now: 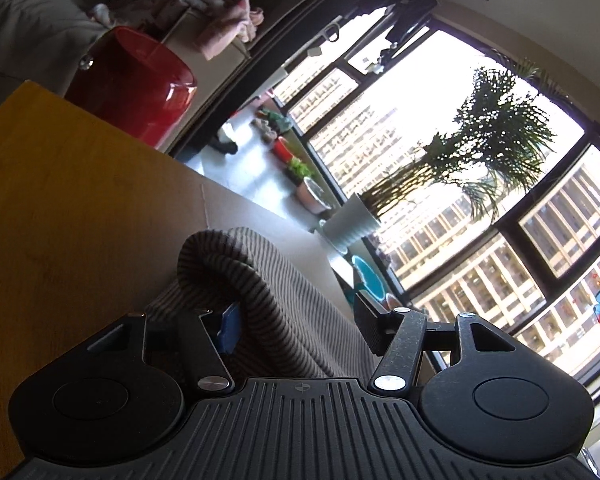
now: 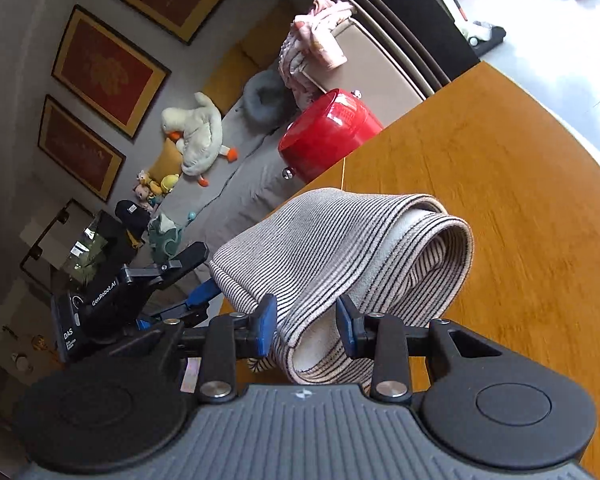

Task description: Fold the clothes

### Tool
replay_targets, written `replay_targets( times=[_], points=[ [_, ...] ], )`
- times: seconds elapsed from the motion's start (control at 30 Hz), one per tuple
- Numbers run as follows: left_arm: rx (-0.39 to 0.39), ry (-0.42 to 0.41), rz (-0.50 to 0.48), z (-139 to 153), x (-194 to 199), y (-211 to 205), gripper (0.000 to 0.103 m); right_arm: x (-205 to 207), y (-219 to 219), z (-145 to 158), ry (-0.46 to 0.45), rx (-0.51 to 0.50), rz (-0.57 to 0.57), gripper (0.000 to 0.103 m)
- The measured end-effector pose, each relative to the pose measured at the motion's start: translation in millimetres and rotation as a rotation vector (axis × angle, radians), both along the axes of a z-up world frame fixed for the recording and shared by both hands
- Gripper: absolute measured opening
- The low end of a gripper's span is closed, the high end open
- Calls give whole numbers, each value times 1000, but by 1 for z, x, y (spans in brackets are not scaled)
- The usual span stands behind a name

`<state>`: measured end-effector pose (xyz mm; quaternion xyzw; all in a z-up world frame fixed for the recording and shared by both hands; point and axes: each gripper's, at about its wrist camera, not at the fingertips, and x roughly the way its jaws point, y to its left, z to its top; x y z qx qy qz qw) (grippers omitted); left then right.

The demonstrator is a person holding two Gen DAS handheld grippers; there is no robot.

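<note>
Past the surface's (image 2: 500, 184) far edge I see a red stool (image 2: 328, 132) and a sofa holding a plush goose (image 2: 198, 136). My left tongs (image 2: 198, 276) stand apart at the striped cloth's (image 2: 340, 248) left end; whether a pad touches it I cannot tell. My right tongs (image 2: 306, 328) are clamped on a hanging fold. Only the left view shows the window and potted palm (image 1: 492, 148).

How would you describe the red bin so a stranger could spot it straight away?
Find the wooden table. Just past its far edge, beside the beige sofa, stands the red bin. It is the only glossy red thing there, with pink clothes heaped behind it.
</note>
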<state>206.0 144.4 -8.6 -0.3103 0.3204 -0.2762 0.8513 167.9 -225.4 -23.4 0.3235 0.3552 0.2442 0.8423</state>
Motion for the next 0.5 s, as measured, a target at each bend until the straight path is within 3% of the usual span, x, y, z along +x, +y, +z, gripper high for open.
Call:
replay_targets(
  times=[0.03, 0.07, 0.2, 0.27, 0.37, 0.5],
  points=[
    [14, 15, 5, -1, 2, -4, 62, 4, 5, -1, -7, -15, 14, 26],
    [11, 30, 2, -3, 4, -6, 62, 6, 11, 3, -35, -34, 39, 12],
    [-52, 91, -33, -6, 3, -8, 64, 0, 18, 49, -303, -116, 90, 9],
    [-76, 114, -45, -7, 6, -11, 65, 0, 17, 70, -380, -141, 106, 9],
    [-114, 128, -61, -9, 14, -19, 65, 2, 19, 76, -406, -173, 143, 9],
    [-110, 137, -23, -20, 23, -23, 60, -17, 41, 53, -406, -311, 243, 9]
  ],
)
